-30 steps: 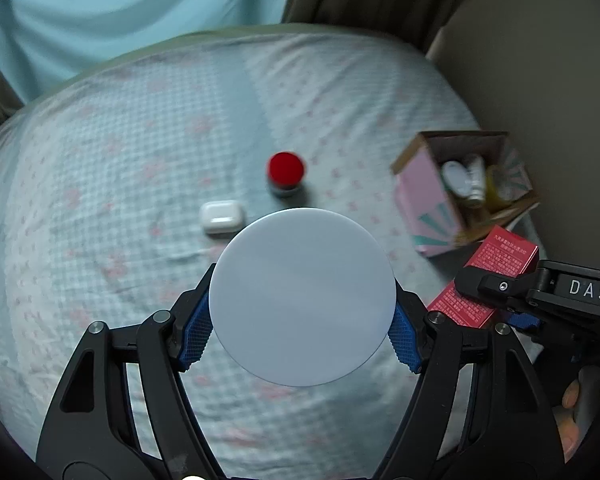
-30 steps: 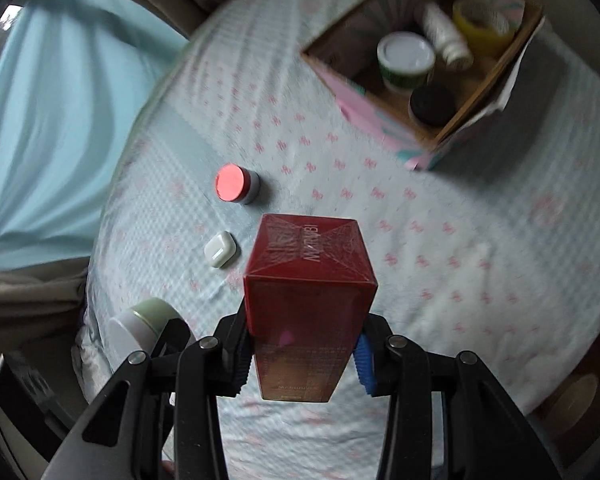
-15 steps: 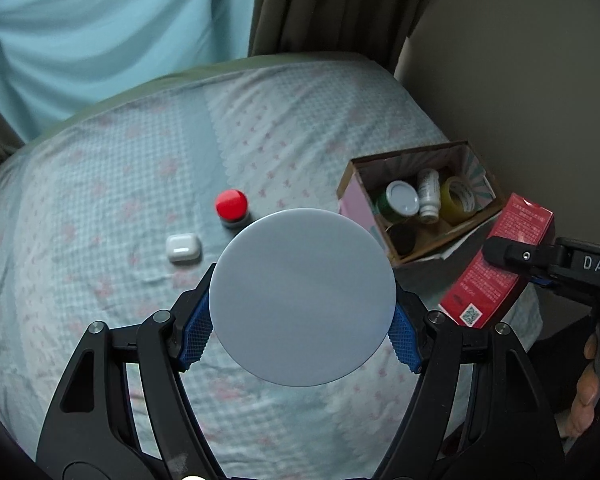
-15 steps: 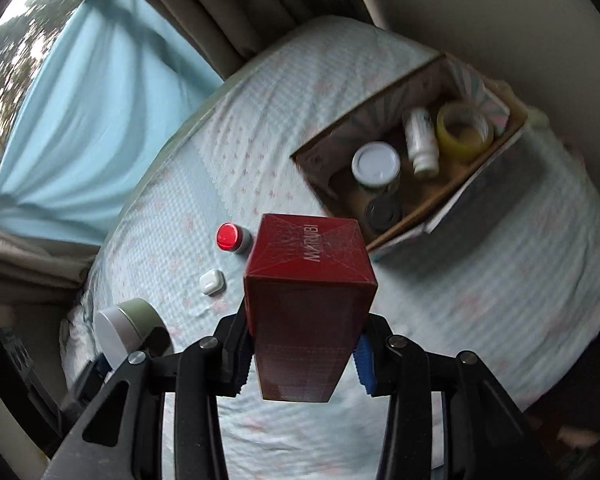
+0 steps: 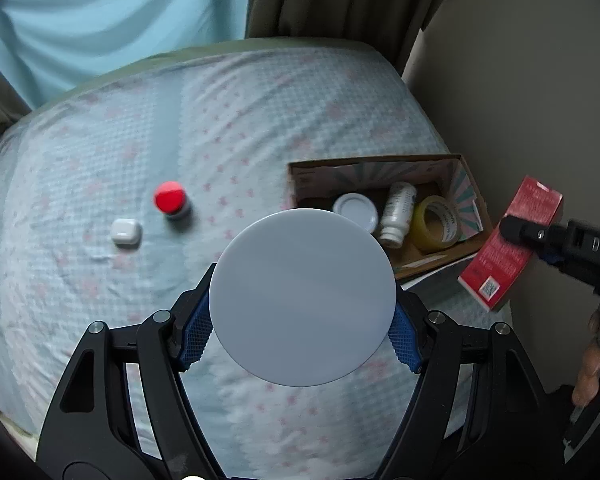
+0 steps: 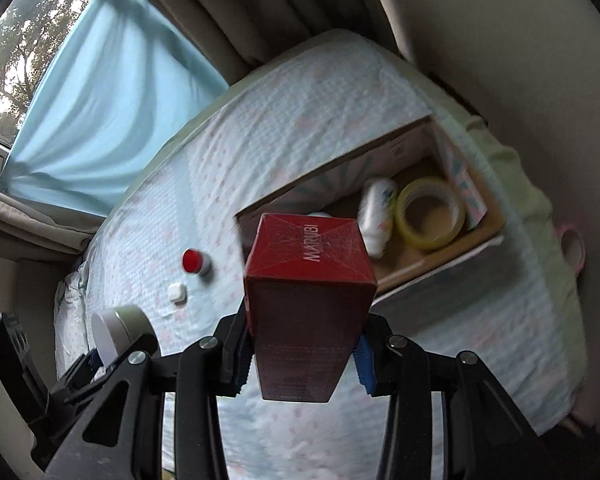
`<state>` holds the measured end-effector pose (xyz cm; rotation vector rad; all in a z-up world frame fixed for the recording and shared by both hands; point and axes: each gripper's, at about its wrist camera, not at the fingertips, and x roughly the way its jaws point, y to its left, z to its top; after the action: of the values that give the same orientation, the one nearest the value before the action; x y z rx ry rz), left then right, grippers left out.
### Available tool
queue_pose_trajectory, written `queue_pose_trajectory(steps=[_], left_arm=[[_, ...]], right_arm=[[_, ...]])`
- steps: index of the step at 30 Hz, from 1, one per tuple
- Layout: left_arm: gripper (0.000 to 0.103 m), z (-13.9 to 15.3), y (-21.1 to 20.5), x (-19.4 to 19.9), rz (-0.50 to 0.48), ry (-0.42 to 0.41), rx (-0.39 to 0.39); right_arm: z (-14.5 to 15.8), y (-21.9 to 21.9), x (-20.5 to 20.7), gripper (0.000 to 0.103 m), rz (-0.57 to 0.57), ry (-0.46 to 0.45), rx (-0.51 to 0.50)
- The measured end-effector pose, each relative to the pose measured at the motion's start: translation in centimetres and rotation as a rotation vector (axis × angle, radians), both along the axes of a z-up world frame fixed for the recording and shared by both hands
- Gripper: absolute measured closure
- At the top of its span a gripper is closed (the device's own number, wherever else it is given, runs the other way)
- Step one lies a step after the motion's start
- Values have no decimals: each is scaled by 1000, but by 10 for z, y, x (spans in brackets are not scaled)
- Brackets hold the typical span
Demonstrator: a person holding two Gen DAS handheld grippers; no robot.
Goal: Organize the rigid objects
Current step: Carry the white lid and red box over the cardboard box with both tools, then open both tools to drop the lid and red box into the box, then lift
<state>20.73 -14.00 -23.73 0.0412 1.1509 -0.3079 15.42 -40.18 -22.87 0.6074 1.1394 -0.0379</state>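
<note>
Patterned bed (image 5: pixel 100 280) beside beige wall (image 5: pixel 520 60), blue curtain (image 5: pixel 100 12) behind.

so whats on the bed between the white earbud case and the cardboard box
Only the red-capped jar, standing just right of the earbud case; from there to the cardboard box the sheet is bare. The left wrist view shows it.

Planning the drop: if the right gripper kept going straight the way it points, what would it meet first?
Probably the cardboard box, near its open top beside the white bottle. The red carton it holds would arrive first; depth is uncertain.

Two jars (image 5: pixel 302 296), one red box (image 6: pixel 310 276)
</note>
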Motion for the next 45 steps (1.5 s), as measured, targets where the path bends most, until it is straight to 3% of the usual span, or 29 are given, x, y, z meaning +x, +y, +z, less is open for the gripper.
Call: queue_pose_trajectory(steps=[8, 14, 20, 25, 30, 37, 38, 39, 41, 45], left_arm=[[32, -23, -64, 17, -28, 19, 22], [32, -56, -104, 39, -56, 64, 34], [32, -101, -137, 52, -109, 122, 99], [32, -130, -155, 60, -141, 156, 144], [32, -147, -166, 62, -180, 156, 183], [29, -159, -172, 65, -202, 163, 215], [15, -157, -172, 65, -197, 160, 202], [1, -152, -170, 64, -189, 146, 185], [0, -141, -170, 63, -181, 112, 175], [0, -131, -169, 63, -178, 101, 186]], right_arm=[[-16, -67, 24, 64, 3, 23, -8], [-50, -96, 53, 64, 62, 59, -44], [-85, -96, 75, 64, 169, 76, -90], [-112, -92, 80, 64, 187, 97, -27], [-140, -94, 84, 64, 164, 128, 64], [-154, -92, 98, 63, 164, 183, 68], [-153, -93, 99, 55, 146, 192, 89], [-153, -96, 99, 36, 117, 202, 101], [-151, -101, 96, 0, 62, 211, 113], [-149, -106, 83, 0, 25, 204, 143]])
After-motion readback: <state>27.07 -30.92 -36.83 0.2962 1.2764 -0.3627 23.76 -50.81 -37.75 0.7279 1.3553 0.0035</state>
